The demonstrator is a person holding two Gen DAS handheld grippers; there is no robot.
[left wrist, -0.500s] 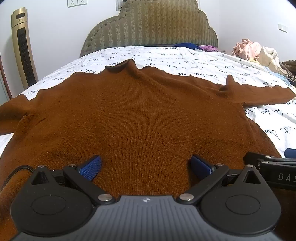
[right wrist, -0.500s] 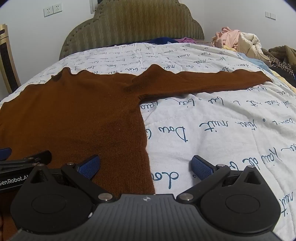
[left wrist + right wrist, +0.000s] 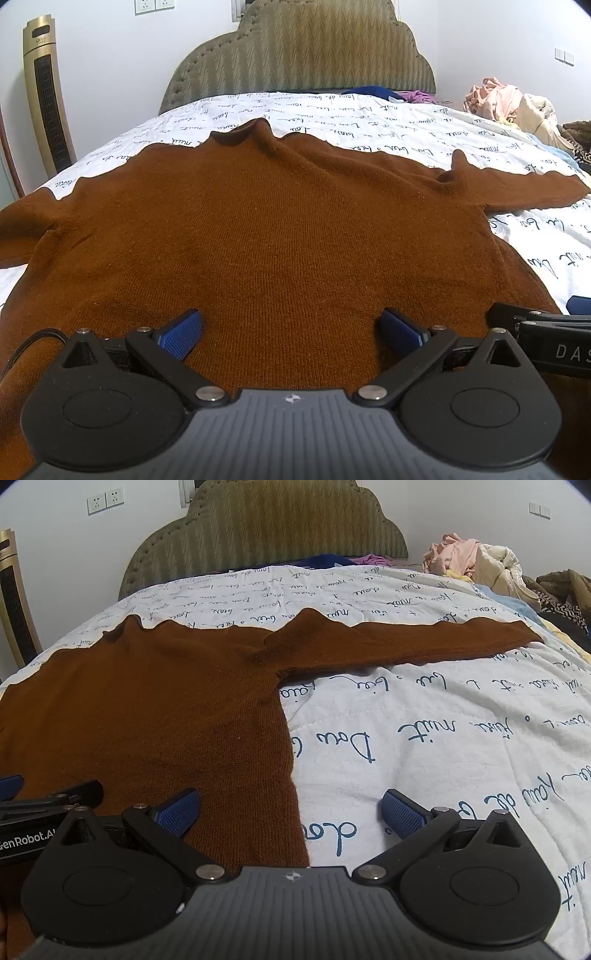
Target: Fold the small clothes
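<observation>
Nearest, the left gripper [image 3: 291,328] and right gripper [image 3: 291,808] hover with jaws wide, holding nothing. Beyond them the brown sweater [image 3: 280,236] lies spread flat on the bed [image 3: 443,720], sleeves out, before the headboard [image 3: 303,55].

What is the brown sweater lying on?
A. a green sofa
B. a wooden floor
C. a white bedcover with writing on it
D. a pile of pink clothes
C: the brown sweater is spread flat on the white bedcover, whose dark handwriting-style print shows around it in both views.
</observation>
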